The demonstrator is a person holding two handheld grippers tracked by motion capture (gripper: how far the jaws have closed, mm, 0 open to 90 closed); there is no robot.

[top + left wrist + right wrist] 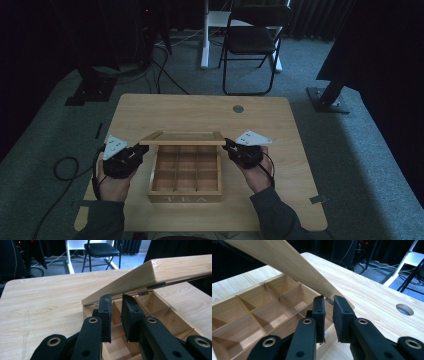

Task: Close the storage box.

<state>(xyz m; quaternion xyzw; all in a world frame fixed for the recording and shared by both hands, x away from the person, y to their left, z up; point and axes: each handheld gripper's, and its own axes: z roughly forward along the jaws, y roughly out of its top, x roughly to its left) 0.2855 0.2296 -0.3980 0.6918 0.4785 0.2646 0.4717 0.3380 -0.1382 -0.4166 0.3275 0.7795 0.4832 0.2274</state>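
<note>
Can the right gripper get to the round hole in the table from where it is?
Probably yes. The right gripper sits by the tea box's raised lid, and bare tabletop lies between it and the round hole.

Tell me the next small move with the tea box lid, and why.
Probably swing the lid a little further back on its hinges. It stands only partly raised over the tea box, its side edges by the tips of the left tool and the right tool, both shut. The divided compartments look empty, and the lid still overhangs the back row.
</note>
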